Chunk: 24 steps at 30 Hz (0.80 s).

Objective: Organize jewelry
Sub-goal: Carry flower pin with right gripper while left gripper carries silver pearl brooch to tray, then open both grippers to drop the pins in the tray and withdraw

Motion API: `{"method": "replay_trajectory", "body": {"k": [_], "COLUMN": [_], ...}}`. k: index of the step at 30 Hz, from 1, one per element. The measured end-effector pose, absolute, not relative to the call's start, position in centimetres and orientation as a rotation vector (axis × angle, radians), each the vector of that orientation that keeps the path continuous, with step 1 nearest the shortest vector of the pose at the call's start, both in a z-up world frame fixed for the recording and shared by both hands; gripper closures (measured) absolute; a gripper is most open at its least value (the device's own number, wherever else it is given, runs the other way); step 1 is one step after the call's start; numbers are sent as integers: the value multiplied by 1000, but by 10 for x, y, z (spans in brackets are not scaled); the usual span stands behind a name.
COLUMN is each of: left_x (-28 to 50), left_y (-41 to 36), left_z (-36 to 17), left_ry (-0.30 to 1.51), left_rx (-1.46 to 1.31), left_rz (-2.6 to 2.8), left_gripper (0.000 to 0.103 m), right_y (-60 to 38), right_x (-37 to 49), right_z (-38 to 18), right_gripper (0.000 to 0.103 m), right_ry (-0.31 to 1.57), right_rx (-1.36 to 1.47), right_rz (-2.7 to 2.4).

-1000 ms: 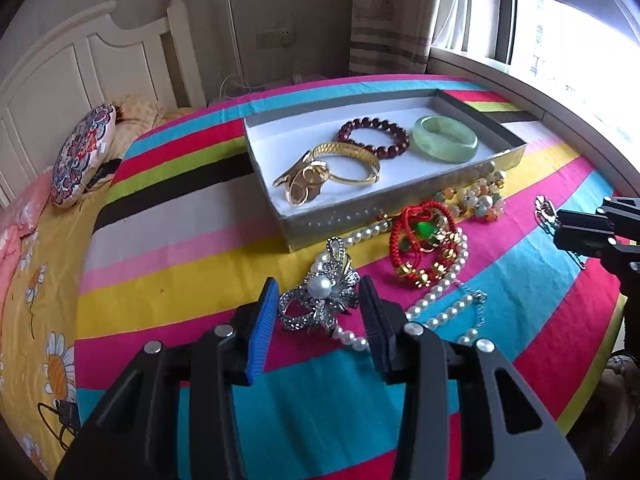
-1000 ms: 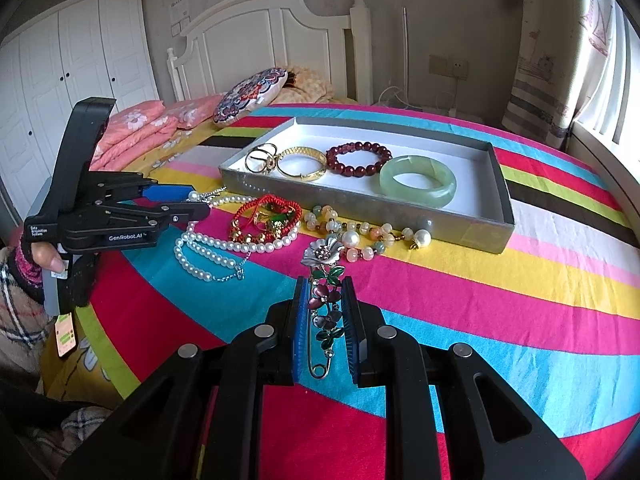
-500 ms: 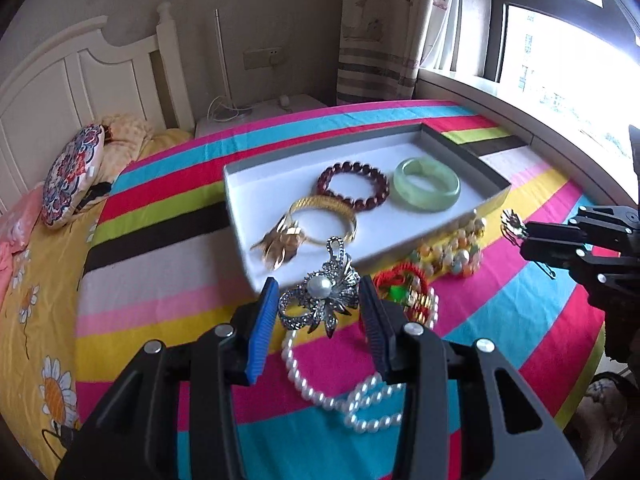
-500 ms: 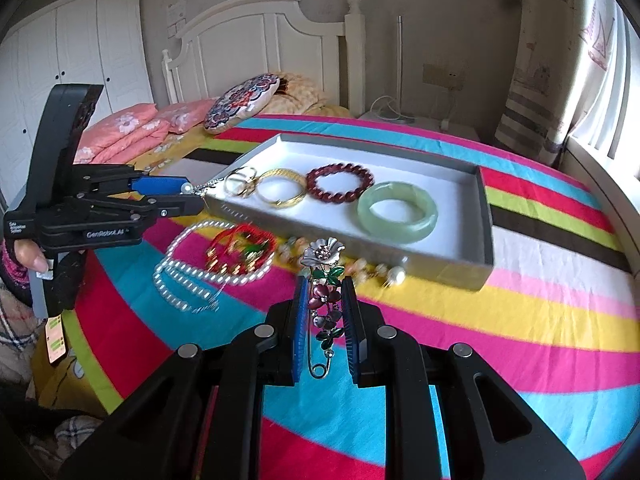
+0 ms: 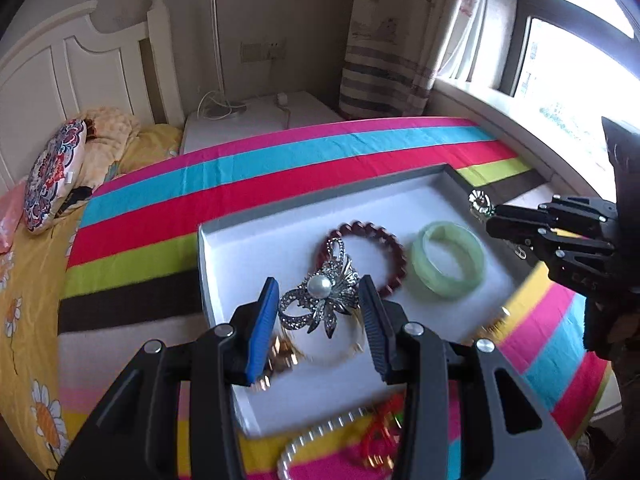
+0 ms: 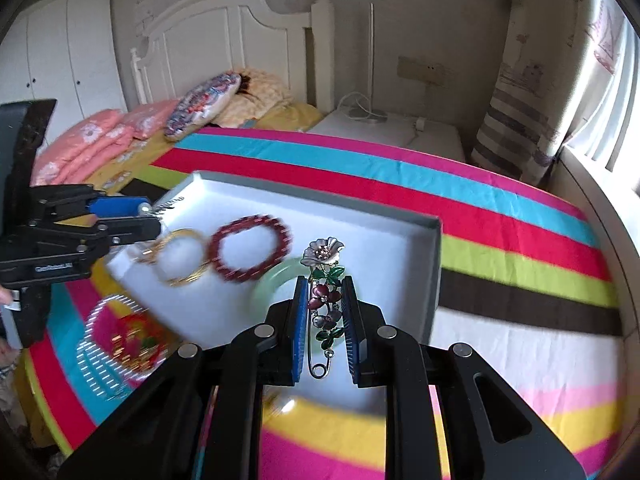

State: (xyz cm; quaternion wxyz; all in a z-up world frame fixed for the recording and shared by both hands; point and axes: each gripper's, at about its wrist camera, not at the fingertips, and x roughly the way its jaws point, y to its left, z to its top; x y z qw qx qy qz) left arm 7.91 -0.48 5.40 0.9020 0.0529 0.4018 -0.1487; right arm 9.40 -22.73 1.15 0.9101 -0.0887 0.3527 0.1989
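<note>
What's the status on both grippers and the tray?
Left gripper shut on silver pearl brooch. Right gripper shut on flower brooch. Both over tray. Bracelets already inside.

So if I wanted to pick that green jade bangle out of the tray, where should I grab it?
Probably pinch one wall of the green jade bangle from straight above, one finger inside its hole. It lies flat in the tray, apart from the red bead bracelet.
</note>
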Motion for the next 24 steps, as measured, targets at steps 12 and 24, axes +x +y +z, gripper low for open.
{"method": "replay_trajectory", "body": {"k": [12, 24], "left_x": [138, 129], "left_y": [2, 18], "left_z": [29, 36], "left_ry": [905, 861], "left_rx": [109, 34], "left_rz": [-244, -180], "left_gripper": [62, 32], "right_y": [-234, -246], "right_x": [155, 147], "right_z": [-9, -1], "right_gripper": [84, 54], "right_ry": [806, 792], "right_rx": [-183, -89], "right_rz": [405, 400]}}
